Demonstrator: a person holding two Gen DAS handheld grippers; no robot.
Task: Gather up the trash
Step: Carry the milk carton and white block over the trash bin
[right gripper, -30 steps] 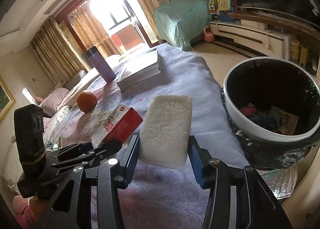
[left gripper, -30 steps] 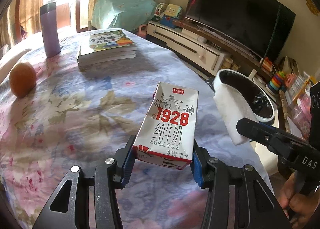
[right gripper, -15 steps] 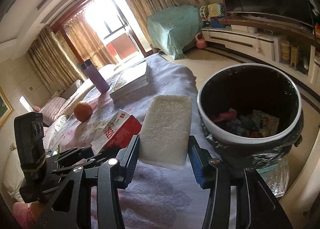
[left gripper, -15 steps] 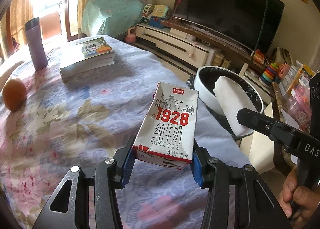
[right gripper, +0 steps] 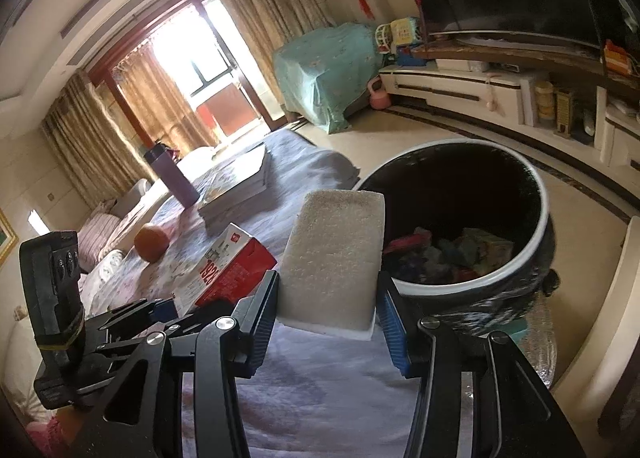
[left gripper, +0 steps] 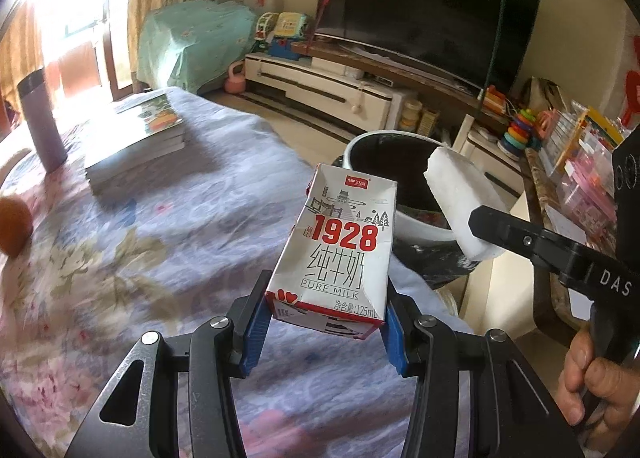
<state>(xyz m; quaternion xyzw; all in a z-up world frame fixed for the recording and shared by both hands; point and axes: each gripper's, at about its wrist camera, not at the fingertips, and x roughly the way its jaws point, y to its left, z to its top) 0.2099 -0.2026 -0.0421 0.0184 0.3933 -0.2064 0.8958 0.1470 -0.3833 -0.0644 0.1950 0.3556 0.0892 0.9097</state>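
Two loads in hand: left tongs clamped on the base of the milk carton, right tongs clamped on the white sponge block, both above the flowered desk near its edge by the trash bin. Best done by carrying each piece fully over the bin's rim, well inside the dark mouth, before letting go. Sponge nearer, so probably first. Worth keeping the two tongs from crossing, carton tilted clear of the rim.

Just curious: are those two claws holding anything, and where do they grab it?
Left gripper clamps the milk carton by its bottom end; right gripper the white sponge by its near end.
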